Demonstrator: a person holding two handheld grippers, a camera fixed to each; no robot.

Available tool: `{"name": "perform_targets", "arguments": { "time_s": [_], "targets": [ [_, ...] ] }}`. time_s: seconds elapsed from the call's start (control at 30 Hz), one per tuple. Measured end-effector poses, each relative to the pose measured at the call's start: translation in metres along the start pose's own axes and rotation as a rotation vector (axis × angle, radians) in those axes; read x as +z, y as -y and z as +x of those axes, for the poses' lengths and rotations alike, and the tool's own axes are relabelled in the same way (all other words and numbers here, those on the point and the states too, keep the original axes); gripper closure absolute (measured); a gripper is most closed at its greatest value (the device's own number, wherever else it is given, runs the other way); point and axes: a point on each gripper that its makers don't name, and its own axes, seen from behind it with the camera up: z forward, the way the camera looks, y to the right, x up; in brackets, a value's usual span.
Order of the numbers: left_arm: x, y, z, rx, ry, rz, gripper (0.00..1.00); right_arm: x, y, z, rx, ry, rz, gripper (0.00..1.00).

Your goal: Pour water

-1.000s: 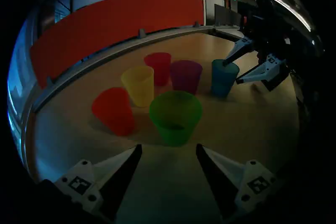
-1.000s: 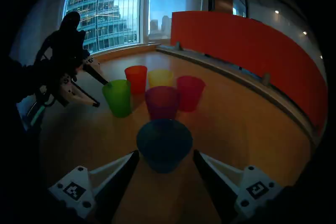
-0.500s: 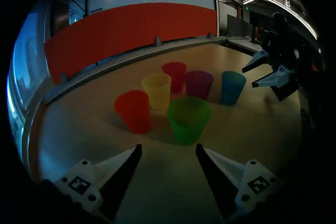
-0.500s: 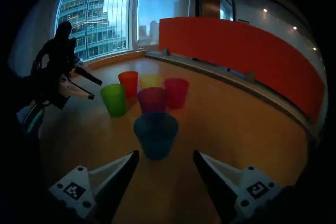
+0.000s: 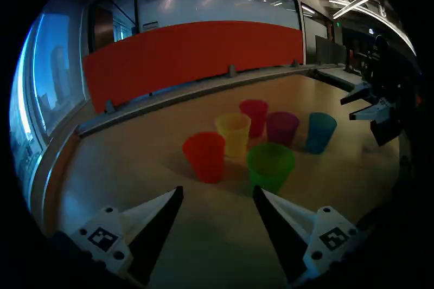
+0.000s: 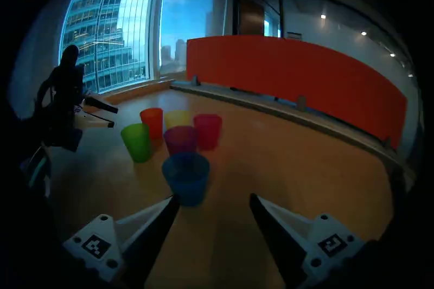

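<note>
While left tongs (image 5: pixel 217 188) gape, cups (image 5: pixel 233 133) cluster upright

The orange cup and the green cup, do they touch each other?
Apart. The left gripper view shows a strip of table between the orange cup and the green cup.

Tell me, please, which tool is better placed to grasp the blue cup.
Right. The blue cup stands just ahead of the open right tool, the nearest cup to it. From the left tool, the green cup is nearer and the blue one sits farther right.
</note>
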Motion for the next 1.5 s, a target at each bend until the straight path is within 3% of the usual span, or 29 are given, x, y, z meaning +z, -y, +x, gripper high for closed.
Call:
{"name": "perform_targets", "arguments": {
  "time_s": [0.3, 0.7, 0.9, 1.5],
  "targets": [
    [-0.007, 0.022, 0.021, -0.058, -0.095, 0.089, 0.04, -0.009, -0.013, 0.013, 0.034, -0.06, -0.079, 0.01],
    [-0.019, 0.032, 0.041, -0.068, -0.194, 0.154, 0.04, -0.021, -0.036, 0.034, 0.082, -0.161, -0.214, 0.0],
    [-0.028, 0.039, 0.059, -0.088, -0.266, 0.193, 0.04, -0.029, -0.054, 0.048, 0.081, -0.226, -0.319, 0.01],
    [-0.043, 0.052, 0.084, -0.143, -0.405, 0.313, 0.04, -0.057, -0.078, 0.087, 0.095, -0.404, -0.503, 0.01]
  ]
}}
